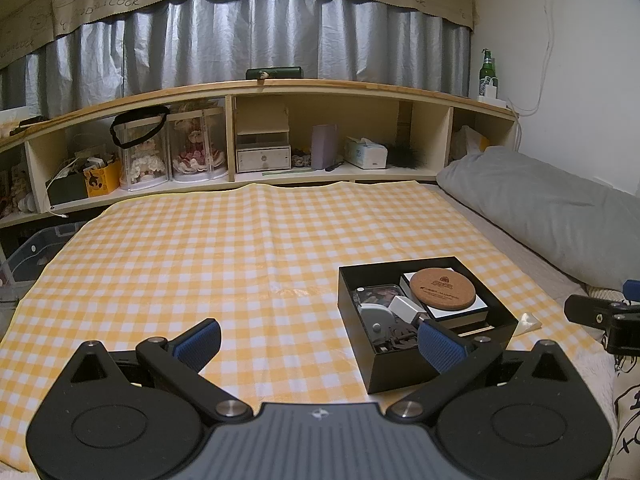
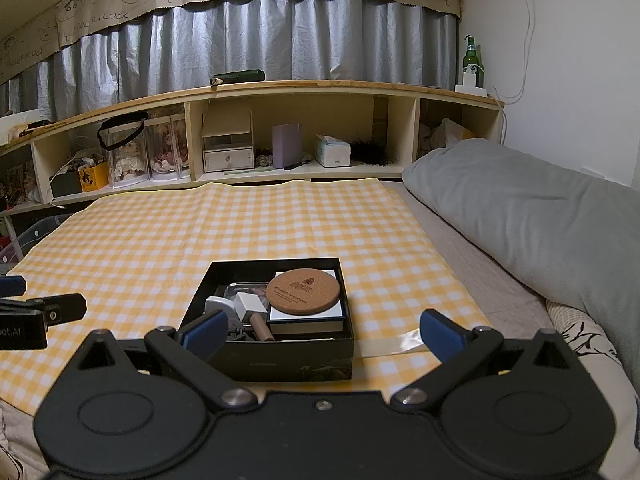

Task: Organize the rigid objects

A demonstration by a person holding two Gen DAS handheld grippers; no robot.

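Observation:
A black open box rests on the yellow checked cloth. Inside lie a round cork coaster on a flat white-topped box, a white adapter, a grey round item and dark small parts. My left gripper is open, low over the cloth, its right finger by the box's near left corner. My right gripper is open, spanning the box's front wall with nothing held. Each gripper shows at the other view's edge.
A grey pillow lies to the right on the bed. A wooden shelf at the back holds boxes, tissues and doll cases; a green bottle stands on top. A clear tape strip lies beside the box.

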